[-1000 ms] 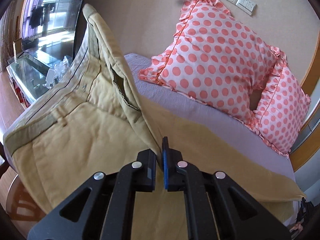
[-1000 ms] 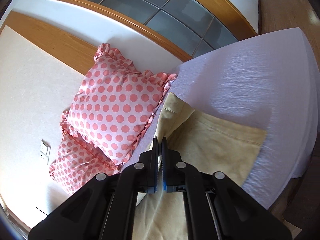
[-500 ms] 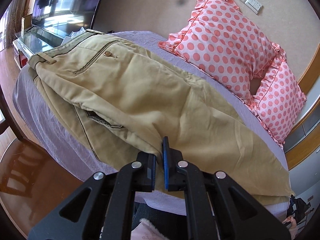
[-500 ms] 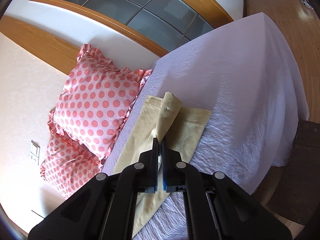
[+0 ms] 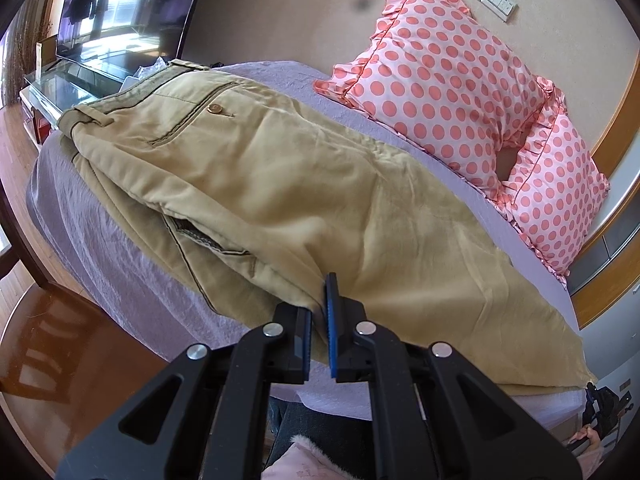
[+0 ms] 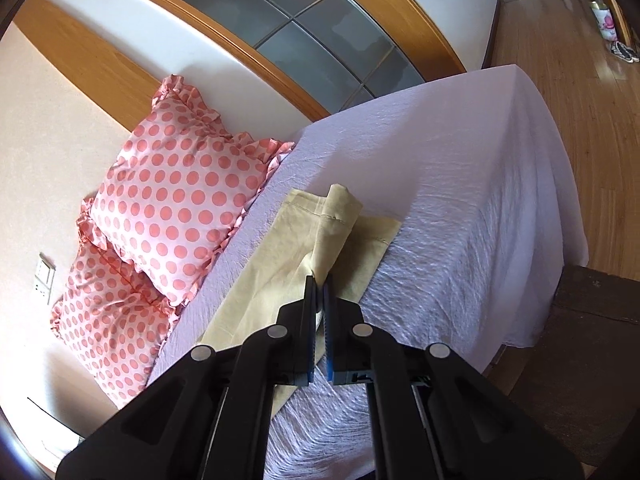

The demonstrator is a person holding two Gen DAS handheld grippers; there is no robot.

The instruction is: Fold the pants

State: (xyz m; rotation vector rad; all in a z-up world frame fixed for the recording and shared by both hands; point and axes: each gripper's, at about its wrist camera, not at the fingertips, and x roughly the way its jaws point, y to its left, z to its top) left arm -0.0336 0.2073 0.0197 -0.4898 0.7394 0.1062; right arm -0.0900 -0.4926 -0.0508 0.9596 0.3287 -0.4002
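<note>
The left gripper (image 5: 319,312) is nearly closed, with a narrow gap between its blue pads; the near edge of the pants (image 5: 280,184) sits at that gap, but whether the cloth is pinched there cannot be told. The right gripper (image 6: 319,300) is clamped on a raised fold of one pant leg (image 6: 332,236) near its hem, the cloth rising in a ridge to the pads. The pants lie lengthwise on the bed (image 5: 100,248), folded leg over leg, waistband (image 5: 120,100) at the far left end and a buttoned back pocket (image 5: 216,109) facing up. In the right view the hems (image 6: 312,210) lie just beside two dotted pillows (image 6: 176,196) that lean on the wall (image 6: 48,128). The lavender sheet (image 6: 460,200) drapes over the bed's corner toward the wood floor (image 6: 580,92)
</note>
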